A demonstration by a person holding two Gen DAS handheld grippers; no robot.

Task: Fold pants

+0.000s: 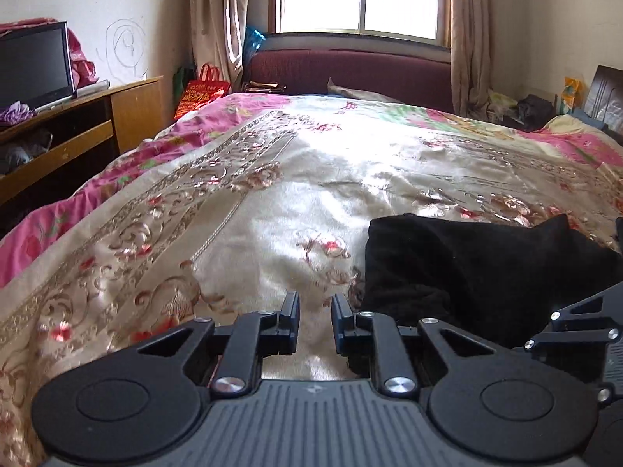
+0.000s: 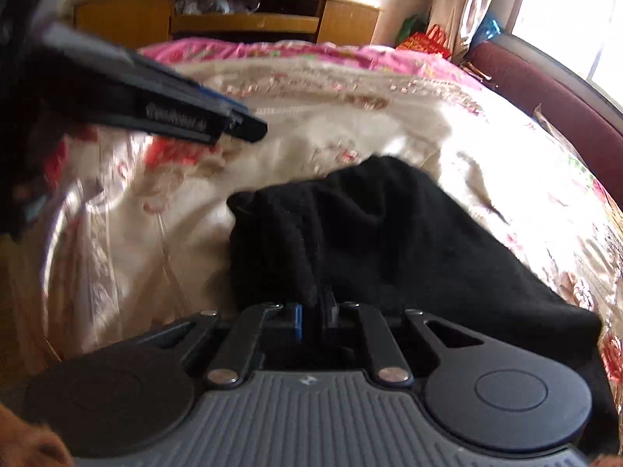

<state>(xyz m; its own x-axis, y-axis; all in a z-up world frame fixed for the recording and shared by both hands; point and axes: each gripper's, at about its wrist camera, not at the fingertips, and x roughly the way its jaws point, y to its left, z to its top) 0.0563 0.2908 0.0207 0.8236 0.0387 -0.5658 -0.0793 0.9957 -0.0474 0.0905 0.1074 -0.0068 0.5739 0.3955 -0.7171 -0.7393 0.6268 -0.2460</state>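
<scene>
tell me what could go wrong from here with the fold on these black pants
1. The right gripper pinches only a small ridge of the black pants, so the cloth may slip out when pulled.
2. The left gripper holds nothing, its narrow gap over the bedspread beside the pants; a one-sided pull could skew the fold.
3. The pants lie bunched and creased, so wrinkles may get folded in.

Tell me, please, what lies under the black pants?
The black pants rest on the floral satin bedspread. Whatever sits beneath their bunched folds is covered and cannot be seen.
</scene>
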